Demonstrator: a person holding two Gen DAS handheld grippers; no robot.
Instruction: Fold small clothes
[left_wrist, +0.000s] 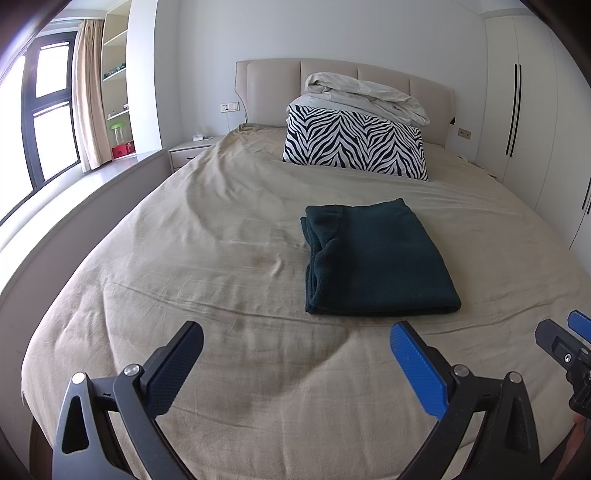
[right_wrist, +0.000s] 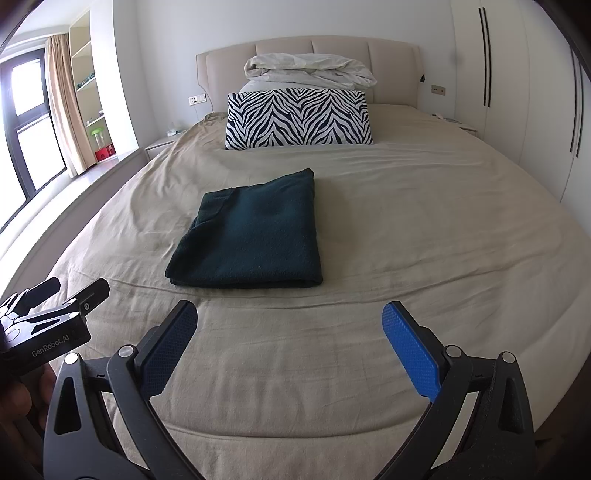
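Both tongs, left and right, spread empty over bed's near edge; dark garment looks folded, so next likely a final tidy.

folded cloth lies on the bed, pillow behind it.

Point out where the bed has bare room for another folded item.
Bare beige sheet lies right of the folded dark teal fleece garment, and left of it toward the window. The head end is crowded: zebra-striped pillow, crumpled white duvet.

Fuzzy matt garment, creased cloth bedsheet
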